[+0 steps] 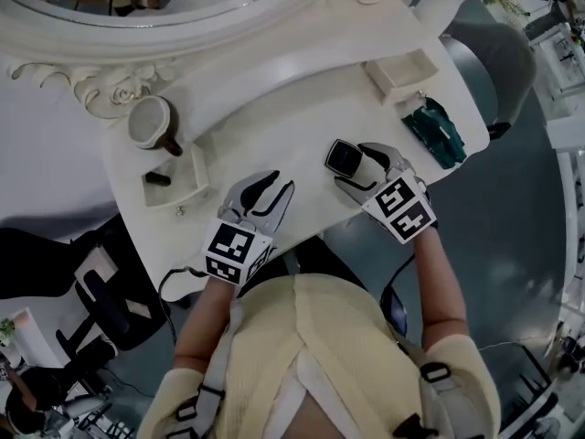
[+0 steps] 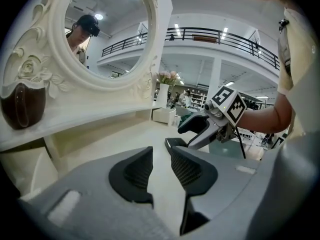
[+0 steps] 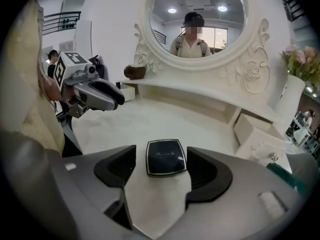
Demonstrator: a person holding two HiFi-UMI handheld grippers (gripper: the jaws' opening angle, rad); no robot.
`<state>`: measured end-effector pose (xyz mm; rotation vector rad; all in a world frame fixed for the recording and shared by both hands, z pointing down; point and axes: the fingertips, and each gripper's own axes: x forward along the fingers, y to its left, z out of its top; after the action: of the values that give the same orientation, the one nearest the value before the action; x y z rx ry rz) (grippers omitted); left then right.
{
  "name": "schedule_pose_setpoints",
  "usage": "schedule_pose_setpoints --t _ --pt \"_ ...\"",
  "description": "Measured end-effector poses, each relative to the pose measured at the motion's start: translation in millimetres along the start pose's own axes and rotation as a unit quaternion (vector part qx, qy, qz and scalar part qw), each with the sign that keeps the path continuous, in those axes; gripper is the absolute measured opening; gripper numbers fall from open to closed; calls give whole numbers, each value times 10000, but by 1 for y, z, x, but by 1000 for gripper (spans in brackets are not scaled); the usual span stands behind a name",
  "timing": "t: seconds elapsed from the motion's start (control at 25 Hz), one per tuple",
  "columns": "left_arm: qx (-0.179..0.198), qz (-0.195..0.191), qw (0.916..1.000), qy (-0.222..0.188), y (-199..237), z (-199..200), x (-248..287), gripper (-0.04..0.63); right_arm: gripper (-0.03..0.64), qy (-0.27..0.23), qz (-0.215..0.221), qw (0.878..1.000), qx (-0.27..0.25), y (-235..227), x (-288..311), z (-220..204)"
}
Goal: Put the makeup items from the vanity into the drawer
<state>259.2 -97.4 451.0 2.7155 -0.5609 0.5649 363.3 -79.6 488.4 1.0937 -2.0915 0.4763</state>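
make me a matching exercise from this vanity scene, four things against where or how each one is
Things:
1 black compact
2 brown cup
3 dark green item
4 left gripper

Places or states:
a open, nothing between its jaws
b on the shelf at the foot of the mirror
c on the vanity top, between the right gripper's open jaws
d at the vanity's right end

Pairs: 1-c, 2-b, 3-d, 4-a

Right gripper (image 3: 161, 165), jaws set wide apart. A black square compact (image 3: 166, 157) lay flat on the cream vanity top (image 3: 165, 116) between the pads, touching neither. The left gripper (image 3: 116, 98) hung at upper left; an oval mirror (image 3: 197, 24) stood behind.
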Motion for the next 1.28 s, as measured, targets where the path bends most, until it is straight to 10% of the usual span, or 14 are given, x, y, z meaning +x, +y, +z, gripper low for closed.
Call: schedule_pose_setpoints --t 1.28 --pt "-85 375 9991 -174 20 1 -10 104 321 368 367 9986 -139 -5 28 -20"
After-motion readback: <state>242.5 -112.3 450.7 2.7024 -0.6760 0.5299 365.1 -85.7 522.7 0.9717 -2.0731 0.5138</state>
